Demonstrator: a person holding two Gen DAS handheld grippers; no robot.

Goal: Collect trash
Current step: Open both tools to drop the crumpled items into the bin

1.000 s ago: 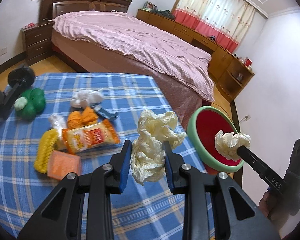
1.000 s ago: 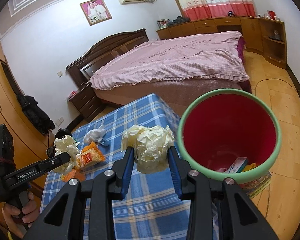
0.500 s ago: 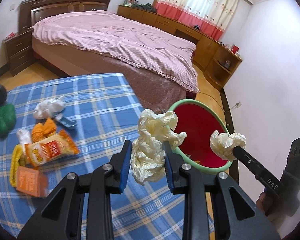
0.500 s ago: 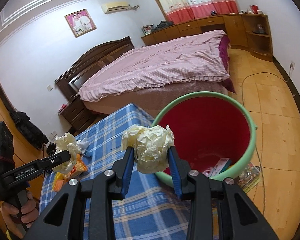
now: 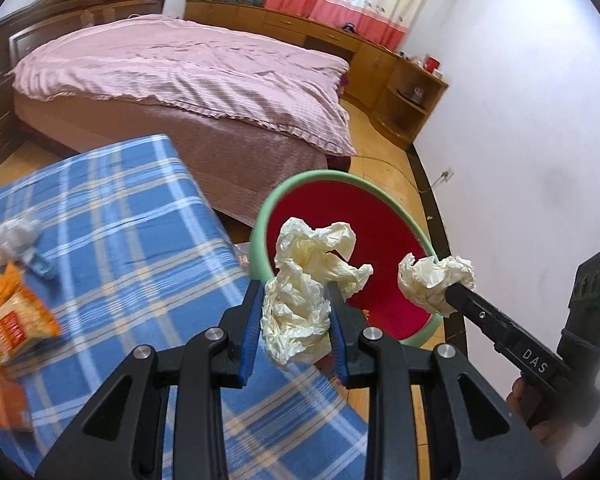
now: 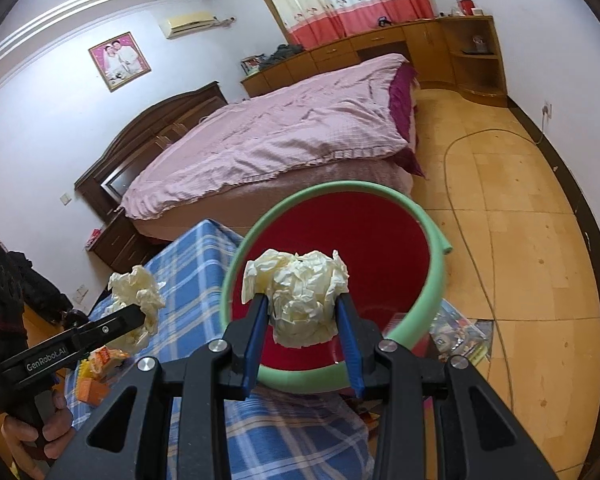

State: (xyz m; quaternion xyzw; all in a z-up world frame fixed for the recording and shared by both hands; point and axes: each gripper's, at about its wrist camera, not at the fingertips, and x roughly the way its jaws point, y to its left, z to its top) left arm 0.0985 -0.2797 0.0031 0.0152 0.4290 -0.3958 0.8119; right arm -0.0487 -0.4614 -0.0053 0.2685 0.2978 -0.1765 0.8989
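Note:
My left gripper (image 5: pixel 293 324) is shut on a crumpled cream paper wad (image 5: pixel 300 300) and holds it over the table edge, beside the bin. The red bin with a green rim (image 5: pixel 260 224) stands on the floor right of the table. My right gripper (image 6: pixel 302 322) is shut on a second cream paper wad (image 6: pixel 298 296) and holds it above the bin's mouth (image 6: pixel 380 240). The right gripper also shows in the left wrist view (image 5: pixel 444 300), with its wad (image 5: pixel 432 280) over the bin's right rim. The left gripper with its wad (image 6: pixel 136 300) shows at left in the right wrist view.
The table has a blue plaid cloth (image 5: pixel 120 220). On it lie a white tissue wad (image 5: pixel 12 236), an orange snack packet (image 5: pixel 16 324) and an orange block (image 5: pixel 0 404). A pink bed (image 5: pixel 180 72) stands behind. Packets lie on the floor (image 6: pixel 456 332) by the bin.
Both grippers have swung right, from over the table toward the bin, each still holding its wad. The right wad now hangs over the bin's mouth; the table items have slid to the left edge.

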